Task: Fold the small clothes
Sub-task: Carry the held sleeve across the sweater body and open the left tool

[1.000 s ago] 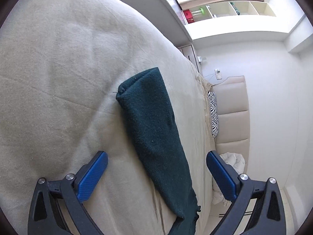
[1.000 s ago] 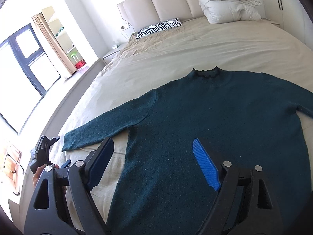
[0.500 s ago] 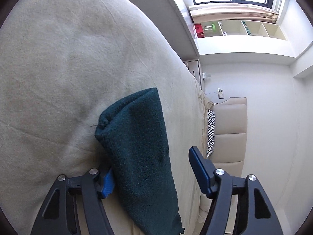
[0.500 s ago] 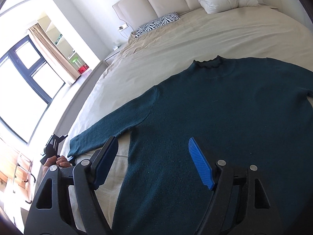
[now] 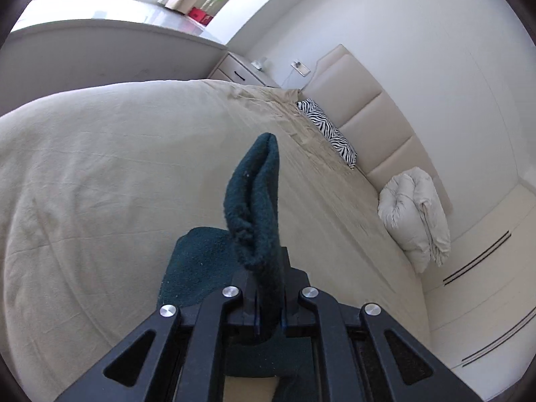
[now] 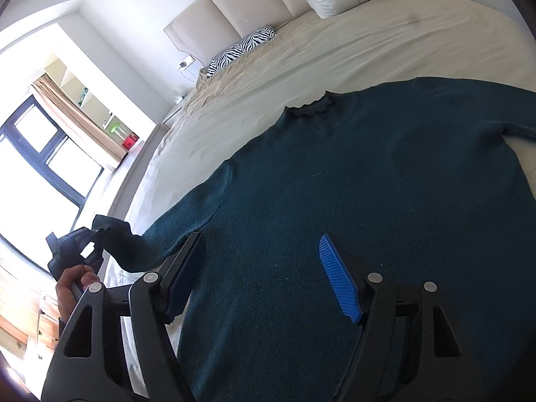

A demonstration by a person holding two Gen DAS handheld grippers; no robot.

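A dark green sweater (image 6: 368, 207) lies flat on the bed (image 6: 335, 53), collar toward the far headboard (image 6: 227, 16). Its left sleeve cuff (image 5: 258, 201) is lifted off the bed, pinched in the left gripper (image 5: 268, 305). The right gripper (image 6: 264, 278) hovers wide over the near body, holding nothing.

One dark green sweater (image 6: 368, 201) — two sleeves showing. One bed (image 5: 100, 167), one zebra-print pillow (image 5: 328, 132), one folded white duvet (image 5: 415, 214), one nightstand (image 5: 241, 72) — and two grippers: left gripper (image 5: 268, 305), right gripper (image 6: 264, 274).
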